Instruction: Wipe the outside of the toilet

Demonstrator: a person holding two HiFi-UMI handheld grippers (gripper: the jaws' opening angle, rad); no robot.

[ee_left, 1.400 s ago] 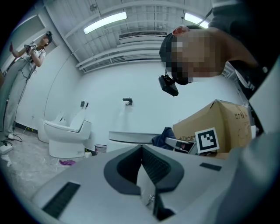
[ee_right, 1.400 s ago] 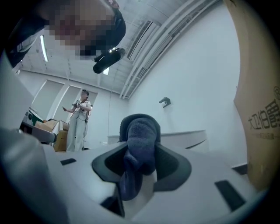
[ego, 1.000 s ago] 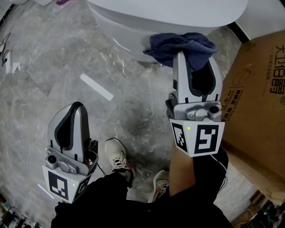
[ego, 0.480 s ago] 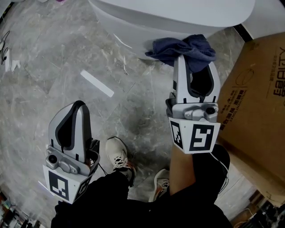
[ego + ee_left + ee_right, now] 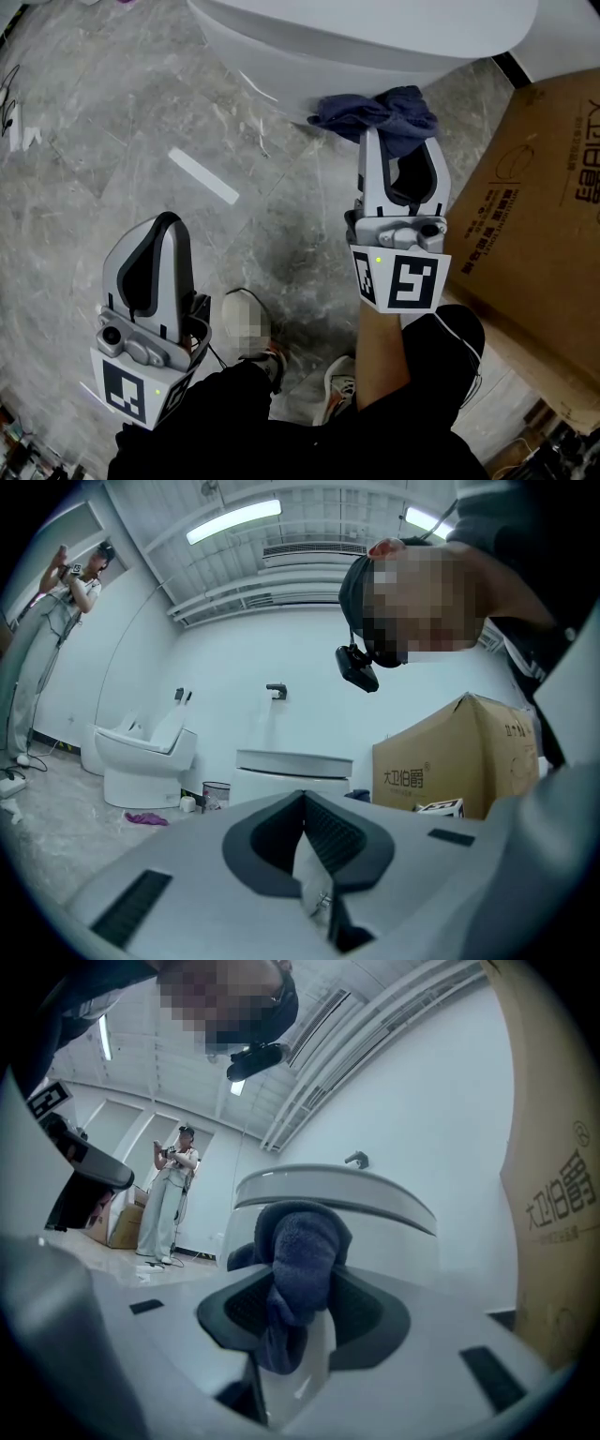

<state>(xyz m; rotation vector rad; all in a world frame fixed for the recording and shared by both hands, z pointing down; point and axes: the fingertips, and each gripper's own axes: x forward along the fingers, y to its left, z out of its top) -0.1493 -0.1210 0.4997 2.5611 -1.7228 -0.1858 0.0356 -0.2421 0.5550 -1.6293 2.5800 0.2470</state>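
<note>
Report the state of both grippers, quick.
Left gripper: shut, nothing between its jaws.
Right gripper: shut on the blue cloth.

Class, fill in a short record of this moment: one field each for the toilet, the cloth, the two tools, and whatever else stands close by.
toilet: white, at the top of the head view
blue cloth: bunched, up against the toilet's outer wall
right tool: shut on the blue cloth
left tool: shut, empty, held well back from the toilet
cardboard box: on the right tool's right side
floor: grey stone-look tiles
</note>
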